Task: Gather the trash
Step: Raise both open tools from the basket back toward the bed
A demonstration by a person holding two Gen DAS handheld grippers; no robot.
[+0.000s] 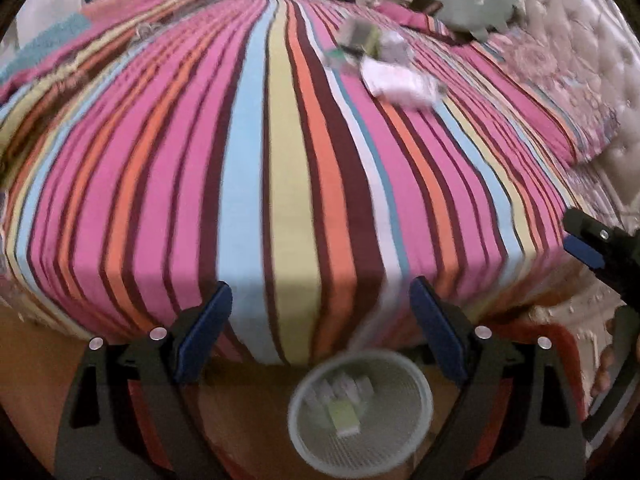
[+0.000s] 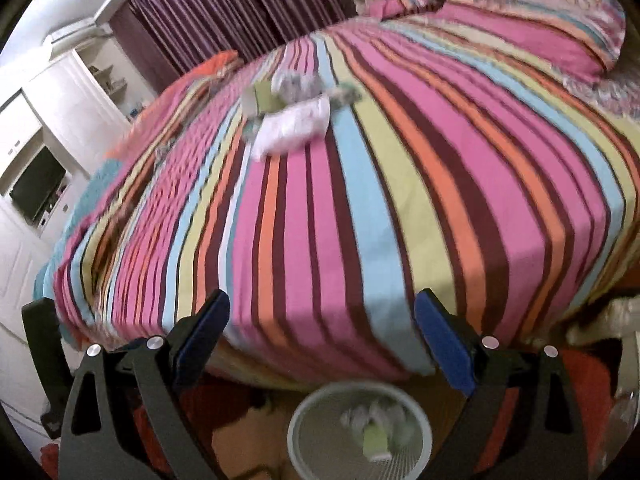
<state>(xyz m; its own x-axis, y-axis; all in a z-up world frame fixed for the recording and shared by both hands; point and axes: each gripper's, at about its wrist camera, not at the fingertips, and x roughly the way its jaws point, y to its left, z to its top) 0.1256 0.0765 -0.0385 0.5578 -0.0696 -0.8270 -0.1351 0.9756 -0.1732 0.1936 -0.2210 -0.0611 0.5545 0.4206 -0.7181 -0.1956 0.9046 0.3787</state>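
A pile of trash lies on the striped bed: a crumpled white bag [image 1: 400,82] [image 2: 294,126], a yellow-green box [image 1: 362,38] [image 2: 260,100] and small wrappers. A white mesh bin [image 1: 362,412] [image 2: 360,428] stands on the floor at the foot of the bed with a green box and white scraps inside. My left gripper [image 1: 322,332] is open and empty above the bin. My right gripper [image 2: 322,340] is open and empty above the bin; it also shows at the right edge of the left wrist view [image 1: 592,248].
The striped bed [image 1: 280,160] [image 2: 380,200] fills both views. Pillows and a green plush toy [image 1: 476,4] lie by the tufted headboard [image 1: 580,40]. A folded blanket [image 1: 120,20] lies at far left. White wardrobe and a TV [image 2: 36,192] stand at left.
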